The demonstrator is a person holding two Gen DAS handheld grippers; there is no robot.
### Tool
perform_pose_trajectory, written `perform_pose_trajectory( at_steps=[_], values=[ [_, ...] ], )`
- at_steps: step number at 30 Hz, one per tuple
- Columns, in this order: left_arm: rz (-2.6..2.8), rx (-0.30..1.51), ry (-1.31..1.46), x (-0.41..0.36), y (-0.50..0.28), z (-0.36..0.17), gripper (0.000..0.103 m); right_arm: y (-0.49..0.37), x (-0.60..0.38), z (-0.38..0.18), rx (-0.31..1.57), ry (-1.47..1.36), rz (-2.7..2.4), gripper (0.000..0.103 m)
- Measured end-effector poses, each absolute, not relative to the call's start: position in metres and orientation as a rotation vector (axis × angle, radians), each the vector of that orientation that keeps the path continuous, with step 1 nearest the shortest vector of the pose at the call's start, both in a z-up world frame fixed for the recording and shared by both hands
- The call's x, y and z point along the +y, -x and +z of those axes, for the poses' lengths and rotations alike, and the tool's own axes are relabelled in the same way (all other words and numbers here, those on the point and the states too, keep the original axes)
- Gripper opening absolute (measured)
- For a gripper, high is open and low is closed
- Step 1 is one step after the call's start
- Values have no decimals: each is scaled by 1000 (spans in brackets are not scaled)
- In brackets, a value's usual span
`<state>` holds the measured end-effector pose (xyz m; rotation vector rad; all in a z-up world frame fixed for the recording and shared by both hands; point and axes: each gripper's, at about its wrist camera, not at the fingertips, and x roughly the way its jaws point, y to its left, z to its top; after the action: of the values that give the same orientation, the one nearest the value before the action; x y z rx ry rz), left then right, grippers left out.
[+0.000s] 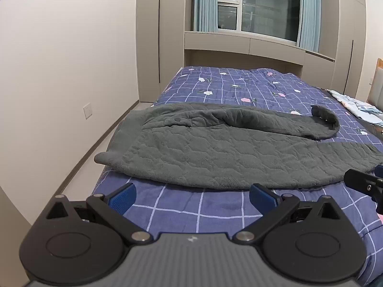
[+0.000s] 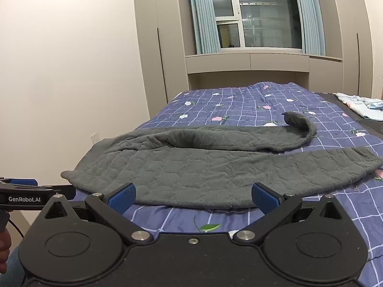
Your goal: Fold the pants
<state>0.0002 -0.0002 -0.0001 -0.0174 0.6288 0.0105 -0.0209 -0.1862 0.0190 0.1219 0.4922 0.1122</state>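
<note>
- Pants lying stretched along the near edge of the bed, grey quilted fleece, waist end hanging a bit past the bed's left edge, legs running off toward the right.
- Not folded yet by the look of it: near leg lying flat, far leg lying behind it with its cuff curling up and back on itself, well in from the far edge.
- Left gripper hovering just short of the near hem, jaws spread wide, nothing between the blue pads.
- Right gripper doing the same a bit further right, also spread wide and empty, pads just shy of the fabric edge, not touching as far as can be told.
- Looking like the very start, still lining up for the first grab.
- Probably calling for straightening that curled cuff first, or pinching the near edge at two spots and carrying it over to stack one leg on the other.
- Needing both pinches to catch the full thickness, since plush fabric like this is likely slipping out of a shallow bite.
- Also worth watching the waist end overhanging the left edge, possibly dragging the whole thing off if tugged that way.
- Light blue bedding sitting by the right edge, well apart, not in the way.
</note>
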Motion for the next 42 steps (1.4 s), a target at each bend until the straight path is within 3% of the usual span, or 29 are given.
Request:
perform_pose_trajectory(
  at_steps=[42],
  values=[
    [1,659,25,0,-3,-5,103,15,-189,16,528,-125,100,103]
  ],
)
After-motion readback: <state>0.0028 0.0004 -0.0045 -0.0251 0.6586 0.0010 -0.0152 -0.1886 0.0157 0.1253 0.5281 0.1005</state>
